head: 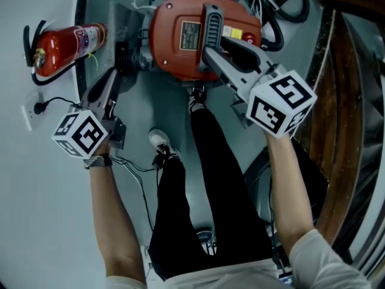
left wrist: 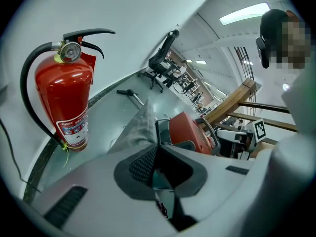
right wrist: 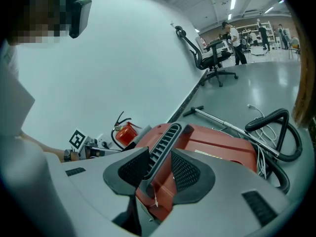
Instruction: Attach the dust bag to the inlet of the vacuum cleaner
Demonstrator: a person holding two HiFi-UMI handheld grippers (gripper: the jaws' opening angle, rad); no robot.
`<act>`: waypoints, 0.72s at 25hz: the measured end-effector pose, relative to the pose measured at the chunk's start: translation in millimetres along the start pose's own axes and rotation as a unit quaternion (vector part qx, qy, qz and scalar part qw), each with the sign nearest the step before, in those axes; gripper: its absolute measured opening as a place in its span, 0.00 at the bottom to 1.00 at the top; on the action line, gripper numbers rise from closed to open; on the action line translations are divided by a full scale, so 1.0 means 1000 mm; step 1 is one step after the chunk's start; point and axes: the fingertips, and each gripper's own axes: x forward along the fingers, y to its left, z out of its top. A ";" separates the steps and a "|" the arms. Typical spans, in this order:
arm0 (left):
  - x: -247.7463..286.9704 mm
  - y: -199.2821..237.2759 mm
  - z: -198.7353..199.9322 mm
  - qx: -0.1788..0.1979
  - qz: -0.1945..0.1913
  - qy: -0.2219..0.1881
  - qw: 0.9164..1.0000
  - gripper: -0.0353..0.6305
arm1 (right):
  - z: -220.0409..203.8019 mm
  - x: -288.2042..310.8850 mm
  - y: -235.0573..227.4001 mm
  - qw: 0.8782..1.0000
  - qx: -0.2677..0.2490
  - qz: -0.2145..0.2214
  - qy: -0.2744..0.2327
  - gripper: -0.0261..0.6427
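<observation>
The right gripper (head: pixel 212 54) had its jaws clamped on the black ribbed handle (right wrist: pixel 165 142) atop the red vacuum cleaner (head: pixel 177 38), which stood on the floor (head: pixel 150 104); the left gripper (head: pixel 115 76) pinched the edge of the grey dust bag (left wrist: pixel 139 127), held against the cleaner's side nearest 1 fire extinguisher (head: pixel 63 44).

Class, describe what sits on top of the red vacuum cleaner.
A dark ribbed handle runs across the vacuum cleaner, with a label beside it. The right gripper is shut on the handle, covering its near end and whatever lies beneath.
</observation>
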 end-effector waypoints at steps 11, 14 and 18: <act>0.008 -0.011 -0.005 -0.002 -0.014 0.001 1.000 0.09 | 0.000 0.000 0.000 1.000 0.001 0.002 -0.001 0.25; 0.007 -0.012 -0.005 -0.011 -0.011 -0.003 1.000 0.09 | 0.000 0.001 0.000 1.000 0.001 0.002 0.000 0.25; 0.008 -0.013 -0.006 -0.014 -0.016 -0.002 1.000 0.09 | 0.000 0.001 0.000 1.000 0.000 0.004 0.002 0.25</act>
